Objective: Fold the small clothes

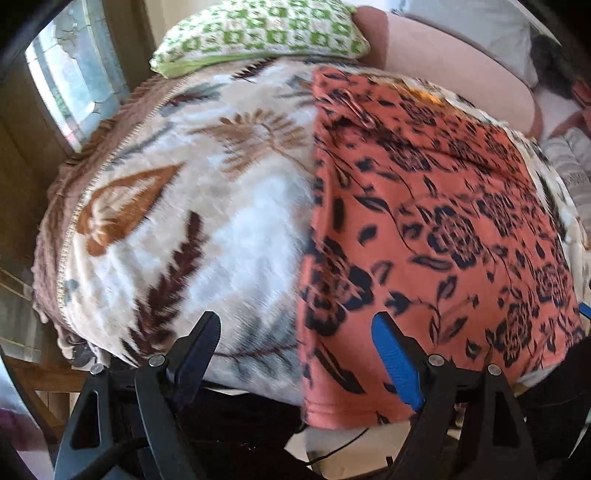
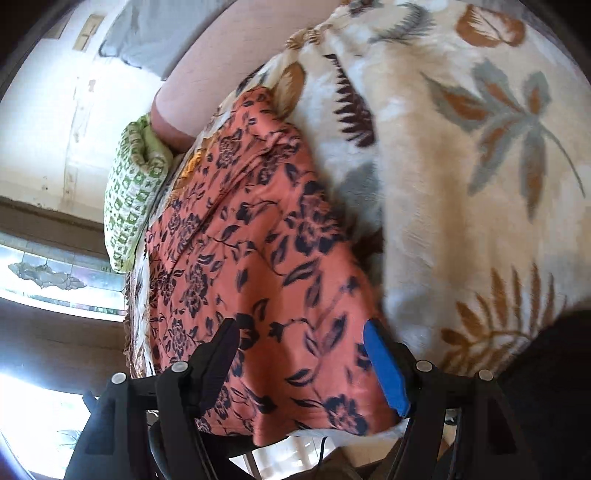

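An orange garment with a dark floral print (image 1: 424, 229) lies spread flat on a cream leaf-patterned blanket (image 1: 177, 206). Its near hem hangs over the blanket's front edge. My left gripper (image 1: 295, 332) is open and empty, its jaws straddling the garment's left edge near the front. In the right wrist view the same garment (image 2: 258, 258) runs lengthwise away from me. My right gripper (image 2: 301, 339) is open and empty, with its jaws wide over the garment's near end. The blanket (image 2: 461, 166) fills the right side.
A green and white patterned pillow (image 1: 258, 33) lies at the far end of the blanket, also in the right wrist view (image 2: 129, 199). A pink sofa back (image 1: 443, 55) rises behind. A window (image 1: 70, 85) is at the left. A blue fingertip (image 1: 585, 310) shows at the right edge.
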Available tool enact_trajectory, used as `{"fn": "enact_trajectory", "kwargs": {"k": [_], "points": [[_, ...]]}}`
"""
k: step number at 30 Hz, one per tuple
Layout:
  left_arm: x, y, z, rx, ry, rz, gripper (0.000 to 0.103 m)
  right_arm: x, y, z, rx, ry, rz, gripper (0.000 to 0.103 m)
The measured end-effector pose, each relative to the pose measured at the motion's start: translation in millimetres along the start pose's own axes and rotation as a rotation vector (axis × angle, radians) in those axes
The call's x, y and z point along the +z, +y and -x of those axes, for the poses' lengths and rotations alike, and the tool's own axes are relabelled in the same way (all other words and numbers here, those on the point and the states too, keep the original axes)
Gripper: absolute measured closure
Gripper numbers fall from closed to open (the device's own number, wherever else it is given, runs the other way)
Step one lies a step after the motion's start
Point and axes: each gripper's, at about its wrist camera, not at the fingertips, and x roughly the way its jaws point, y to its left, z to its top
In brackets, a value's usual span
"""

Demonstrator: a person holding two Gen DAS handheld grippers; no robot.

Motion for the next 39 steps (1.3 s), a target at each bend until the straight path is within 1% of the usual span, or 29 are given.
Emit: {"fn": "enact_trajectory", "kwargs": {"k": [5, 7, 8, 9, 11, 12, 13, 14, 18, 24, 26, 27, 28, 29, 30, 31, 32, 34, 36, 39], "points": [[-12.5, -3.0, -5.2, -0.039, 0.034, -0.001, 0.019, -8.0, -13.8, -6.7, -0.016, 0.015, -0.025, 0.030], [-17.5, -2.0, -6.8, -0.053, 0.048, 0.005, 0.019, -9.7, -20.0, -8.3, -0.017, 0.033, -0.034, 0.030], [-20.2, -2.0, -7.4, -0.056, 0.054, 0.004, 0.020, -10.4, -22.0, -8.9, -0.014, 0.035, -0.036, 0.030], [-21.7, -2.4, -7.3, -0.057, 0.056, 0.001, 0.023, -12.6, -23.8, -9.5, -0.003, 0.036, -0.040, 0.030], [-25.4, -3.7, -7.3, -0.066, 0.062, -0.012, 0.040, -17.3, -24.3, -11.9, 0.015, 0.045, -0.038, 0.030], [-27.7, -4.7, -7.6, -0.072, 0.067, -0.019, 0.044, -19.4, -23.6, -12.9, 0.024, 0.048, -0.033, 0.030], [-29.3, -5.5, -8.1, -0.076, 0.071, -0.023, 0.051, -21.6, -21.9, -14.6, 0.032, 0.053, -0.024, 0.031], [-31.5, -6.1, -8.3, -0.083, 0.075, -0.028, 0.054, -23.1, -20.3, -15.3, 0.029, 0.053, -0.018, 0.032], [-36.0, -5.5, -13.5, -0.103, 0.092, -0.013, 0.055, -27.9, -14.5, -20.5, -0.006, 0.054, 0.023, 0.037], [-34.1, 2.3, -31.4, -0.160, 0.130, 0.049, 0.054, -26.1, -17.8, -26.1, -0.019, 0.072, 0.026, 0.037], [-35.1, 1.0, -31.0, -0.159, 0.115, 0.043, 0.056, -25.8, -14.9, -27.5, -0.038, 0.077, 0.037, 0.037], [-35.3, 0.3, -30.5, -0.157, 0.111, 0.038, 0.058, -26.9, -12.4, -28.3, -0.052, 0.078, 0.048, 0.037], [-36.0, -0.1, -29.7, -0.151, 0.106, 0.035, 0.065, -28.0, -9.5, -28.6, -0.066, 0.079, 0.062, 0.040], [-35.8, -0.6, -28.7, -0.149, 0.100, 0.036, 0.076, -29.0, -4.9, -29.1, -0.099, 0.078, 0.088, 0.052], [-35.0, -1.0, -27.3, -0.161, 0.093, 0.036, 0.084, -31.6, 2.1, -30.2, -0.158, 0.073, 0.128, 0.075], [-33.6, -3.0, -26.2, -0.168, 0.086, 0.033, 0.093, -33.9, 7.6, -31.6, -0.196, 0.072, 0.160, 0.085], [-33.0, -3.7, -24.5, -0.164, 0.080, 0.028, 0.094, -35.9, 11.8, -33.0, -0.211, 0.078, 0.185, 0.090], [-29.1, -5.5, -24.4, -0.164, 0.076, 0.022, 0.096, -39.1, 17.2, -32.6, -0.220, 0.069, 0.195, 0.091], [-26.9, -3.6, -19.9, -0.196, 0.062, 0.036, 0.097, -39.7, 24.3, -29.8, -0.214, 0.059, 0.209, 0.092], [-19.0, -0.8, -10.0, -0.255, 0.045, 0.040, 0.097, -35.9, 35.5, -20.2, -0.149, 0.047, 0.203, 0.093]]}}
